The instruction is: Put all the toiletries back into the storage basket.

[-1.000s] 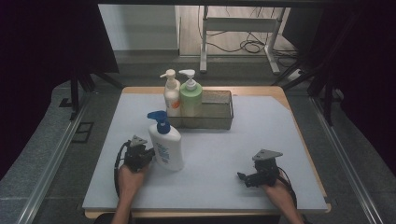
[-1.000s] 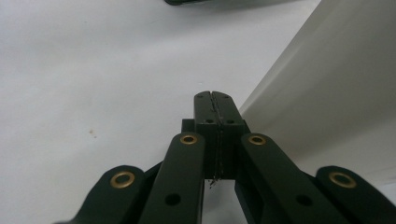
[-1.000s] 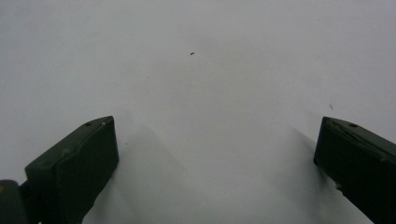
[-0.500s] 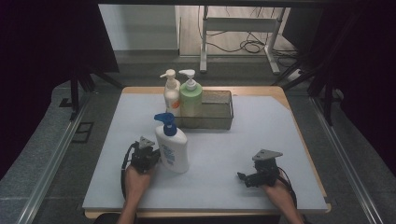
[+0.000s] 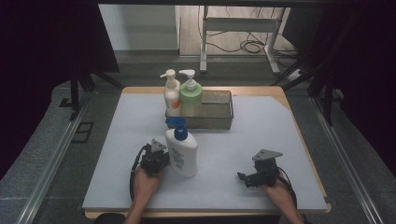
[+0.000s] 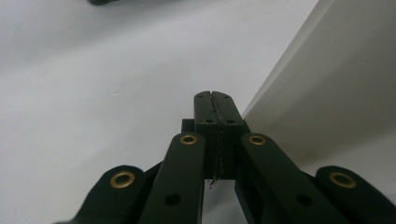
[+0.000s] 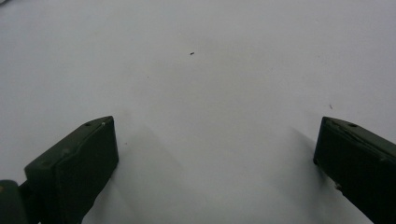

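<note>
1. Grey floor and dark curtains surround the counter (image 5: 140, 186), which carries a pale mat over a wooden top.
2. At the far middle of the counter sits a wire basket (image 5: 219, 112); a cream pump bottle (image 5: 171, 95) and a green pump bottle (image 5: 191, 95) stand upright in its left end, touching each other.
3. Nearer the person, left of centre, a white bottle with a blue pump (image 5: 182, 151) stands upright on the mat, apart from the basket.
4. The left tool (image 5: 161, 158) sits just to the left of this white bottle, held low over the mat by the left hand (image 5: 145, 179).
5. In the left gripper view the left tool (image 6: 215, 100) has its jaws pressed together with nothing between them, and the white bottle (image 6: 327, 93) rises just beside the tips as a pale wall.
6. The right tool (image 5: 243, 177) rests near the counter's front right, well apart from the bottle, in the right hand (image 5: 280, 193).
7. In the right gripper view its jaws stand spread wide over the bare mat (image 7: 210, 93), holding nothing.
</note>
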`<action>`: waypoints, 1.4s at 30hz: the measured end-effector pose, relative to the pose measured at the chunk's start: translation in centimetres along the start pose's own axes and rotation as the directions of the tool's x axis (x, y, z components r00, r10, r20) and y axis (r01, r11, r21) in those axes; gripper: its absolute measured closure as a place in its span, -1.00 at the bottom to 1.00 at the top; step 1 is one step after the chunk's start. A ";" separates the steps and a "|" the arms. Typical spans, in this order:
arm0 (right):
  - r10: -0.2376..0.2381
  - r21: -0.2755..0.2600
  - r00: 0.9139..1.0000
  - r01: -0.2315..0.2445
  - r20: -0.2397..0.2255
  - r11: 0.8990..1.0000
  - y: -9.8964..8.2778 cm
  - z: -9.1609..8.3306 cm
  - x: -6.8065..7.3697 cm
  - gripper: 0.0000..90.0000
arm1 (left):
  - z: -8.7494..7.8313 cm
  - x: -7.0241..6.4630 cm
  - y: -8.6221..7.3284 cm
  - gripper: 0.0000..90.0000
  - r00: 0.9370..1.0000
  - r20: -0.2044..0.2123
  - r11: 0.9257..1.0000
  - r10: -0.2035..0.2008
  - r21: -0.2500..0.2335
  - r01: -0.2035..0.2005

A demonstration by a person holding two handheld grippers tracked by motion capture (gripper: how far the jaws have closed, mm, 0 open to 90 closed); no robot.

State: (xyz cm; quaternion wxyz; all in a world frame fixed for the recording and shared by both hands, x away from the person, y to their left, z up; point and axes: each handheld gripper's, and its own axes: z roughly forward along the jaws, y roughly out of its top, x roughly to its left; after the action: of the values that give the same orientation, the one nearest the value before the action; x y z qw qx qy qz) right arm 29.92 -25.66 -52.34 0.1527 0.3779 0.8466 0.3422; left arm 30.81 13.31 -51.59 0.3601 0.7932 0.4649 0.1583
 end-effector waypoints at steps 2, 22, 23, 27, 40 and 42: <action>0.000 0.000 1.000 0.000 0.002 1.000 0.0 0.0 0.0 -1.00 | 0.1 -0.4 0.0 0.98 1.000 0.002 1.000 0.007 0.001 -0.007; 0.000 0.000 1.000 0.000 0.001 1.000 0.0 0.0 0.0 -1.00 | 0.7 -3.3 0.2 0.98 0.997 0.032 0.998 0.065 0.015 -0.065; 0.000 0.000 1.000 0.000 0.002 1.000 0.0 0.0 0.0 -1.00 | 0.7 -3.3 0.2 0.98 0.997 0.032 0.998 0.065 0.015 -0.065; 0.000 0.000 1.000 0.000 0.001 1.000 0.0 0.0 0.0 -1.00 | 0.9 -3.9 0.3 0.98 0.996 0.036 0.997 0.077 0.016 -0.078; 0.000 -0.001 1.000 0.000 0.002 1.000 0.0 0.0 0.0 -1.00 | 1.5 -6.2 0.5 0.98 0.990 0.057 0.991 0.131 0.028 -0.133; 0.000 -0.001 1.000 0.000 0.002 1.000 0.0 0.0 0.0 -1.00 | 1.4 -6.1 0.6 0.98 0.989 0.065 0.991 0.130 0.031 -0.133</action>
State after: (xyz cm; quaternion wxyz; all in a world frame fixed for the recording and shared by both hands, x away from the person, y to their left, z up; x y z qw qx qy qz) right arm 29.93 -25.66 -52.34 0.1538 0.3784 0.8462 0.3422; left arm 28.83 7.31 -51.68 0.3490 0.8330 0.4029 0.1485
